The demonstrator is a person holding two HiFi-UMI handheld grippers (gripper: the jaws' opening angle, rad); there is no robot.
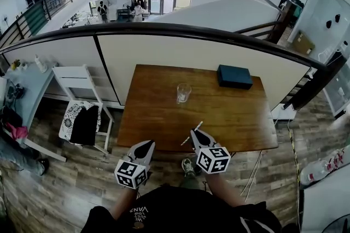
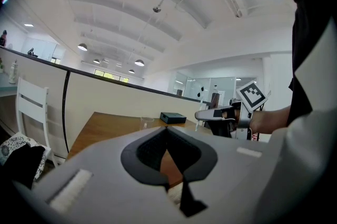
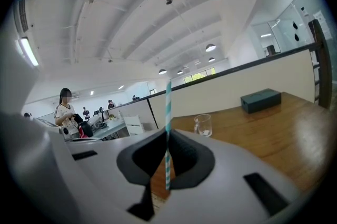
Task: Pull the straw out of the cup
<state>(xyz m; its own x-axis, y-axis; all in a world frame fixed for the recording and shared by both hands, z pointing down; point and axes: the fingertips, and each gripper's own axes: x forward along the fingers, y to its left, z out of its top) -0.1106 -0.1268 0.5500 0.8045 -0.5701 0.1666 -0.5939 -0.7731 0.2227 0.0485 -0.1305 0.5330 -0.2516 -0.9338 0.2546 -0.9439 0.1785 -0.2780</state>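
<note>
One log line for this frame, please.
straw: out of cup, held by right gripper | cup: upright on table | left gripper: jaws shut, empty

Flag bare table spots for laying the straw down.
Free: the left half of the table, left of the cup; the near-right stretch between the right gripper, holding the straw, and the right edge, in front of the box. Tightest is the back strip between cup and box.

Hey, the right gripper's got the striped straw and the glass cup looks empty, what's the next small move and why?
Probably lower the right gripper to the table and lay the straw down. Its jaws are shut on the straw, which is already clear of the glass cup standing farther back, so only release seems left.
</note>
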